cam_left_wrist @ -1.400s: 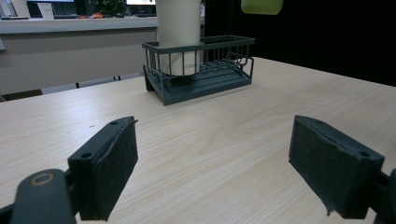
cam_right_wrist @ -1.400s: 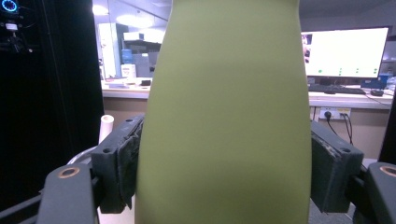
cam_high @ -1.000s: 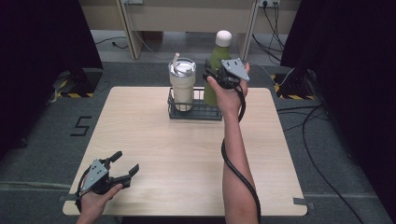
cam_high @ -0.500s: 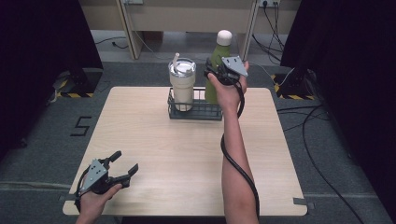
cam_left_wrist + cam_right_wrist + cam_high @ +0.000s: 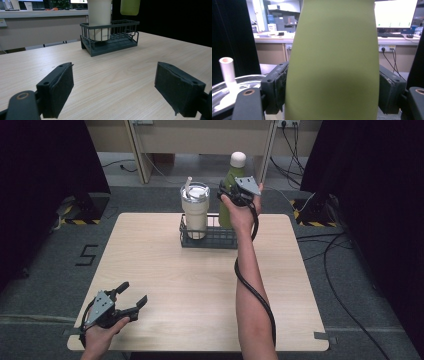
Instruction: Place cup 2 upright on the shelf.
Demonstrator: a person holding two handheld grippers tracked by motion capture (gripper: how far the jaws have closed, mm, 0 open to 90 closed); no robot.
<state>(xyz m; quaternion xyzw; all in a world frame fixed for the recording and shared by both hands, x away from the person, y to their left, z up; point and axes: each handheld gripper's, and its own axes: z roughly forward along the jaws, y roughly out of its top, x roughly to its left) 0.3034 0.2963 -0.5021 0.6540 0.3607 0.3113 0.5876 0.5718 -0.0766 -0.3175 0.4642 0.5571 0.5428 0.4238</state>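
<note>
- Since the earlier high view, the right gripper (image 5: 231, 194) has carried the green bottle (image 5: 231, 190) a little higher and farther back; the bottle's base now hangs above the right end of the wire basket (image 5: 209, 238), seen lifted clear in the left gripper view.
- Its pads (image 5: 279, 87) press both flanks of the bottle's body (the right gripper view shows them squeezed flat against the green wall), so the hold looks firm.
- Just beside it, the cream tumbler (image 5: 195, 210) with its straw stands upright in the basket's left end.
- Well apart, near the table's (image 5: 150, 270) front left corner, the left gripper (image 5: 131, 296) rests with jaws spread wide and nothing between them.
- Judged step: lifting the bottle out of the basket. The next move likely calls for keeping the bottle upright, steering it clear of the tumbler and the basket rim, then lowering it onto bare tabletop.
</note>
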